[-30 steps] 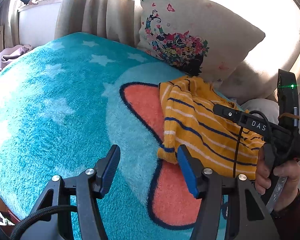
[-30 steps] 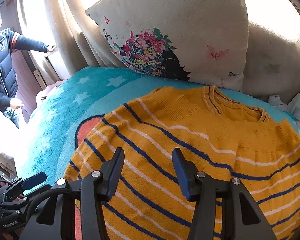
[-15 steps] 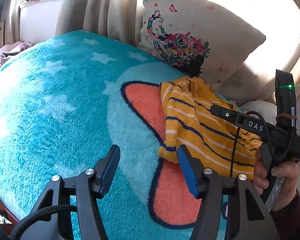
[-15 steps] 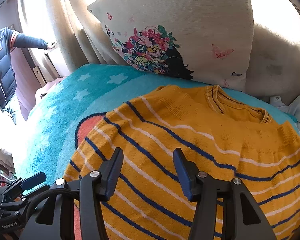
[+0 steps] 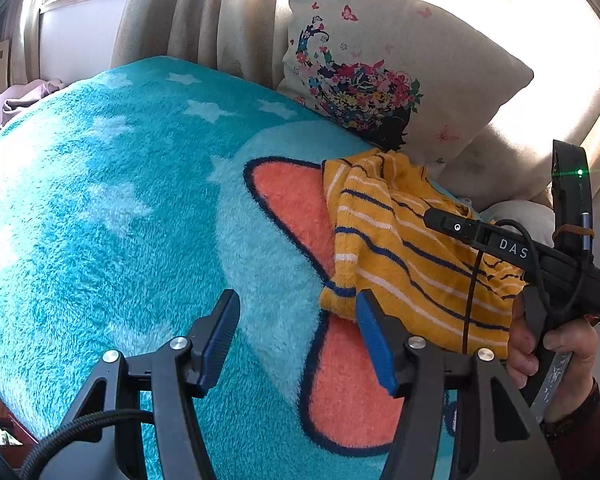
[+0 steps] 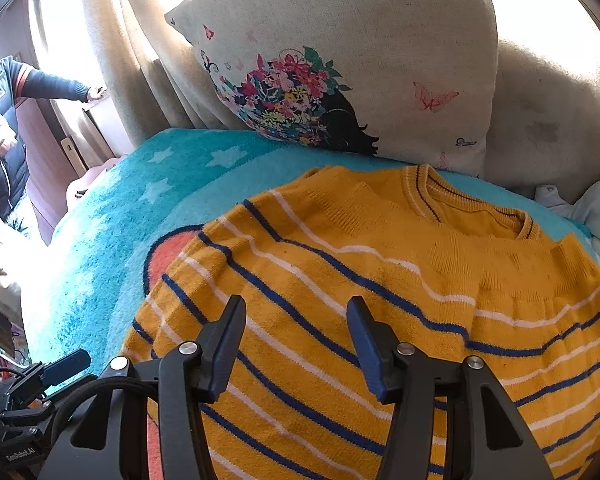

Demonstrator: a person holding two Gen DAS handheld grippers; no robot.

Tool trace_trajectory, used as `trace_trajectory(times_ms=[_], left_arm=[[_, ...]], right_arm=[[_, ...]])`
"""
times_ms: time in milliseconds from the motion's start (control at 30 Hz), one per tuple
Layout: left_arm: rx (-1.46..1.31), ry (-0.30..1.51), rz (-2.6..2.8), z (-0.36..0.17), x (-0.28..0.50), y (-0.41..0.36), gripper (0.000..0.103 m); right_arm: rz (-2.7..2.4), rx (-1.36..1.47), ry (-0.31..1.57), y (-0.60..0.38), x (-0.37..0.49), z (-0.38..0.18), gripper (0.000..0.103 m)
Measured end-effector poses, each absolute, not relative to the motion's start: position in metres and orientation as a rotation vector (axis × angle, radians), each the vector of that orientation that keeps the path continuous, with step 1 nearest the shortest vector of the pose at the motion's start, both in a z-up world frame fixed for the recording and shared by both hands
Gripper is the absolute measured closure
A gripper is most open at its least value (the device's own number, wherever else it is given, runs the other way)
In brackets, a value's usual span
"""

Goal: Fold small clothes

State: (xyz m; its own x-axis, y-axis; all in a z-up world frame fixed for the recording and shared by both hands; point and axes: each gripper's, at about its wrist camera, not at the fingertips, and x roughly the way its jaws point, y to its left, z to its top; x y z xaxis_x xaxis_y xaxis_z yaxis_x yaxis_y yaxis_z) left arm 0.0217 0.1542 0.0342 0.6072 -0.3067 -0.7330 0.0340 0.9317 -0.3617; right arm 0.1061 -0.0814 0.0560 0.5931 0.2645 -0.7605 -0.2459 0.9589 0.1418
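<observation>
At the far left of the right wrist view a person (image 6: 4, 128) in a dark jacket stands beside the beige curtain (image 6: 112, 52). The bed is covered by a turquoise blanket (image 5: 100, 200) with pale stars and an orange shape outlined in dark blue. The left claw (image 5: 296, 336) hangs over this blanket with its jaws apart and nothing between them; its blue pads touch no cloth, though the right pad is just beside the lower left corner of the sweater. The yellow sweater (image 6: 360, 280), with blue and white stripes, lies spread flat on the blanket, its neck opening toward the flowered pillow (image 6: 340, 60) that leans behind it. The right claw (image 6: 296, 340) is above the lower part of the sweater, also half open and holding nothing. In the left wrist view a hand (image 5: 548, 344) grips the handle of the right tool at the right edge, over the sweater.
</observation>
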Motion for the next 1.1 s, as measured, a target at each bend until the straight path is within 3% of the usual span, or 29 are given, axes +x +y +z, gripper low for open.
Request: trace_trajectory(times_ms=[400, 500, 667, 833, 1100], left_arm=[[-0.433, 0.889, -0.263, 0.033, 0.034, 0.157, 0.043], [-0.473, 0.883, -0.305, 0.028, 0.042, 0.151, 0.04], [-0.545, 0.908, -0.345, 0.016, 0.053, 0.144, 0.039], [-0.548, 0.922, -0.342, 0.012, 0.058, 0.141, 0.04], [-0.644, 0.936, -0.384, 0.007, 0.065, 0.155, 0.044]], right_arm=[[0.383, 0.085, 0.915, -0.074, 0.115, 0.07, 0.046], [0.492, 0.133, 0.994, -0.061, 0.129, 0.067, 0.038], [0.498, 0.129, 1.087, -0.037, 0.154, 0.047, 0.038], [0.487, 0.094, 1.079, -0.023, 0.16, 0.044, 0.031], [0.486, 0.048, 1.095, -0.018, 0.167, 0.042, 0.031]])
